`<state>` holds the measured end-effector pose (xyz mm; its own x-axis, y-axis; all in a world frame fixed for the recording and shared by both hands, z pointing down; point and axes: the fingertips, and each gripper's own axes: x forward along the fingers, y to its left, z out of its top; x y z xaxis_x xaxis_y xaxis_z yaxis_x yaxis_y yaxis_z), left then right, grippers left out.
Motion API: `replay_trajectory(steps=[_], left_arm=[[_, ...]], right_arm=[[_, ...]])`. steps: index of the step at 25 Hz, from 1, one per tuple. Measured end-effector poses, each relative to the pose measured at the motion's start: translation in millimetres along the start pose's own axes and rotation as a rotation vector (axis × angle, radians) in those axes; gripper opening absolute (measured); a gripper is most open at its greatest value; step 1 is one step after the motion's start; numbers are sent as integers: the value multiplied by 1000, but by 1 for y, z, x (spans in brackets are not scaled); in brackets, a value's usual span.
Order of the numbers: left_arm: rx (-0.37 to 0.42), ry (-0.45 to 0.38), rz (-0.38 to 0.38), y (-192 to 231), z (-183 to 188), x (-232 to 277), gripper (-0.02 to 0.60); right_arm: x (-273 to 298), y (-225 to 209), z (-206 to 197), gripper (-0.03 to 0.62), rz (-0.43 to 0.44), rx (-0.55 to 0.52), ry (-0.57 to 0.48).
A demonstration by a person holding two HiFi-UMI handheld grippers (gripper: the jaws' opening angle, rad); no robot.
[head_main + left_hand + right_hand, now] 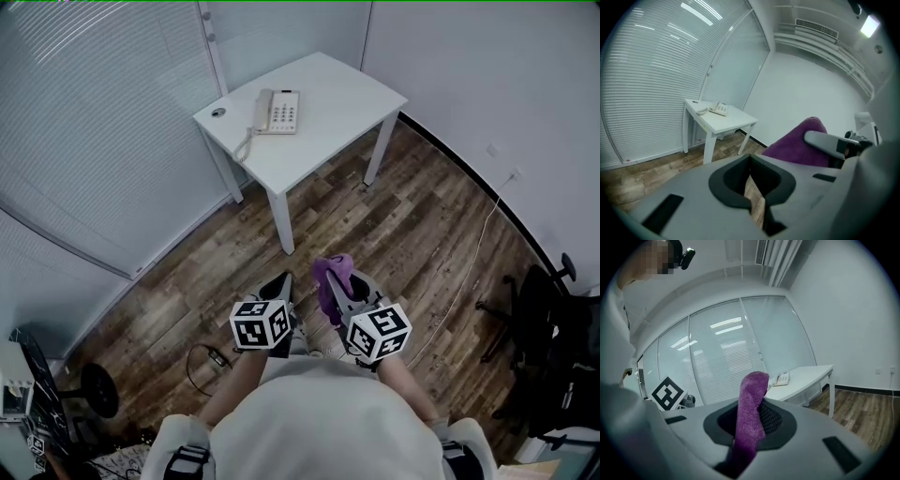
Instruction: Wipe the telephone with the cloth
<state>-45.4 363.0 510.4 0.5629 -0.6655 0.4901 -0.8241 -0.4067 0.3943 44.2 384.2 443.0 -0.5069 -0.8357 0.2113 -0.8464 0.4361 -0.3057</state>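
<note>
Well short of the white desk [347,89], where the telephone [277,112] lies ahead and slightly left, its long axis pointing away, a person carries the purple cloth [330,272] pinched between the fingers of the right gripper [343,291]. The left gripper [278,285], about equally distant, has its fingers pressed together and empty.

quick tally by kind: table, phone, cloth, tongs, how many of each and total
white table: 1
telephone: 1
purple cloth: 1, held in the right tongs
tongs: 2, the left tongs shut and empty, the right tongs shut on the cloth
total: 5
</note>
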Motion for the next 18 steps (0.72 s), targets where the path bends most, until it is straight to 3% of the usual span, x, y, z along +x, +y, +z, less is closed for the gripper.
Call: replay_trajectory(steps=[18], left_arm=[[-10, 6, -8, 67, 98, 90, 20]], right_arm=[[130, -54, 54, 60, -9, -14, 10]])
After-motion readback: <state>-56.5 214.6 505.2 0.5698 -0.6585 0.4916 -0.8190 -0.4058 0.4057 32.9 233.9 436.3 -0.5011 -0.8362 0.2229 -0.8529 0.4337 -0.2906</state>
